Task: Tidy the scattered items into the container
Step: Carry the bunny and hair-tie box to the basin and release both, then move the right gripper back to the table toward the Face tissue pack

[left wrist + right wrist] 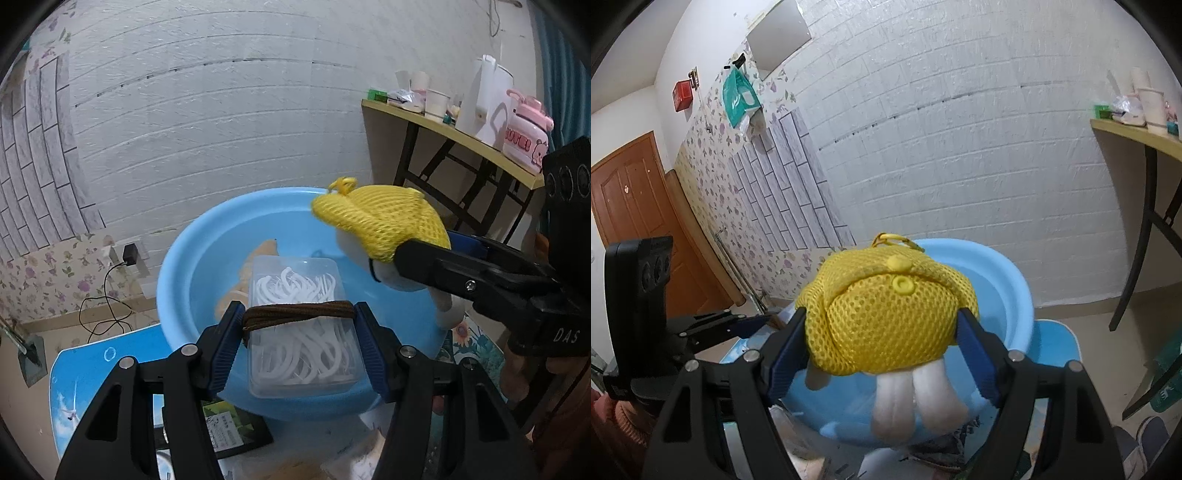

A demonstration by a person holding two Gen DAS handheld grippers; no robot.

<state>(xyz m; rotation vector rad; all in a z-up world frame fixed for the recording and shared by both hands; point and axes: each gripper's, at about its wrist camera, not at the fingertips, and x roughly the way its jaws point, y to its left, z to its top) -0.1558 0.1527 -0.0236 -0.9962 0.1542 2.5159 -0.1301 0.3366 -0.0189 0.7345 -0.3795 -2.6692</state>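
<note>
Now both items are up over the blue basin (192,258), so this looks like the drop-off step. The clear box of white floss picks (301,325), banded with a brown cord, is clamped between the left gripper (299,343) pads, hanging above the basin's near side. At two o'clock from it, the right gripper (882,354) squeezes a plush toy in a yellow mesh bag (886,317) over the basin rim, white legs dangling. Something tan already lies inside. Next, I'd say, each needs lowering a little and the jaws eased apart, one at a time.
</note>
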